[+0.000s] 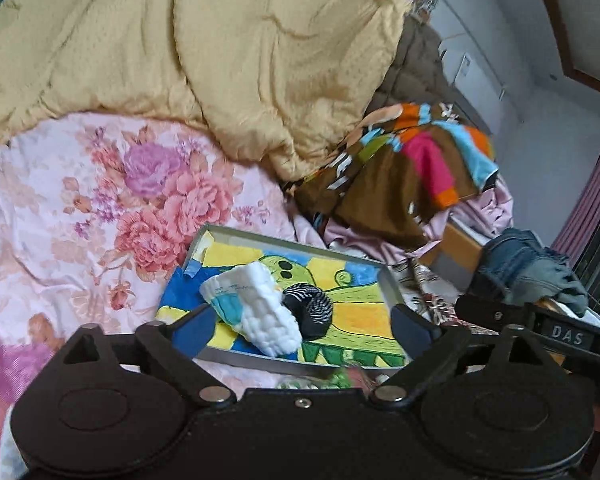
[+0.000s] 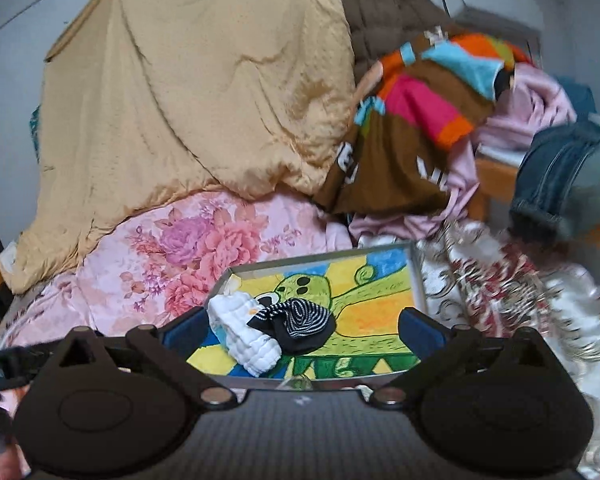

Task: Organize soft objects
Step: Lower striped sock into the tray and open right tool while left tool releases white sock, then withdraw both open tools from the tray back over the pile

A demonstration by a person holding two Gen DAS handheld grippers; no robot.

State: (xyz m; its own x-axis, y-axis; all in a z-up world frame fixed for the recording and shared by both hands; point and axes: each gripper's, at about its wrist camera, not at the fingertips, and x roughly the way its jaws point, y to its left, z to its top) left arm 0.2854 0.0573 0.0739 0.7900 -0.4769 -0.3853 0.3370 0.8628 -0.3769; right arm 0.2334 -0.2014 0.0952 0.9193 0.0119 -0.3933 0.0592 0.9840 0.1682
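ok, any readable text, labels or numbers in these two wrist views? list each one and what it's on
"DAS": white letters on the black body of the other tool, right edge of the left wrist view.
White block lettering on the brown multicoloured patchwork blanket: folded and blurred, unreadable.
Thin blue writing on the white quilted cloth in the shallow grey tray: too small to read.
Small white label on the far white wall unit: too blurred to read.
Nothing else legible.

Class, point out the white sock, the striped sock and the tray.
white sock (image 1: 260, 320), left wrist view, its quilted middle.
striped sock (image 2: 300, 322), right wrist view, its striped top.
tray (image 2: 418, 276), right wrist view, right wall.
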